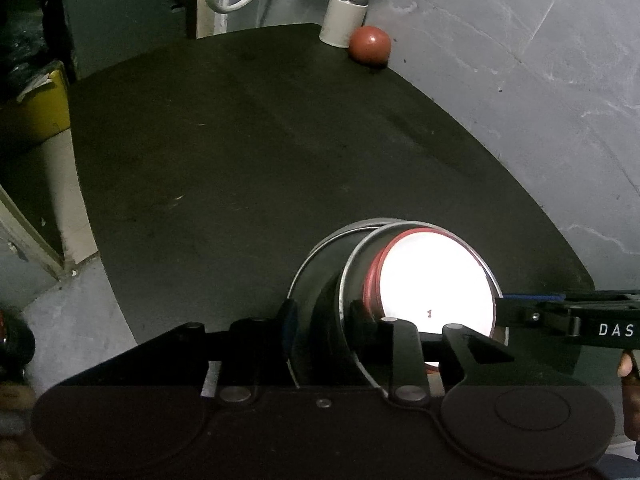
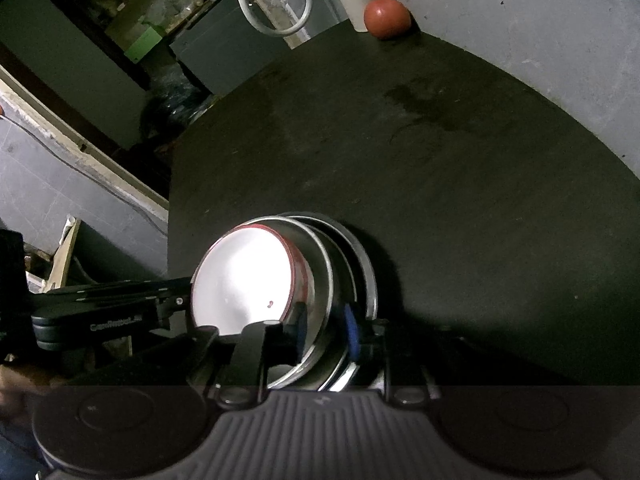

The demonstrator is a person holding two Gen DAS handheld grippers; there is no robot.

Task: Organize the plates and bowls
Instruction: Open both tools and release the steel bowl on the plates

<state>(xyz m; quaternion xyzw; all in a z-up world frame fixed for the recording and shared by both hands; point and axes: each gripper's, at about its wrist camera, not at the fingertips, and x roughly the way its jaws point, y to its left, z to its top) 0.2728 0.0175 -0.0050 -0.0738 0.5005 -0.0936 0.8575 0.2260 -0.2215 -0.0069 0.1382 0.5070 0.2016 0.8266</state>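
Two grippers meet at one nested stack near the front edge of the dark table: steel bowls holding a red-rimmed white plate. From the left wrist, the left gripper has its jaws clamped across the inner bowl's wall. Only the right wrist view shows the right gripper clamped across the stacked rims, blue pad outside. Far corner: a white canister touching a red ball beside the wall; broad bare tabletop lies between.
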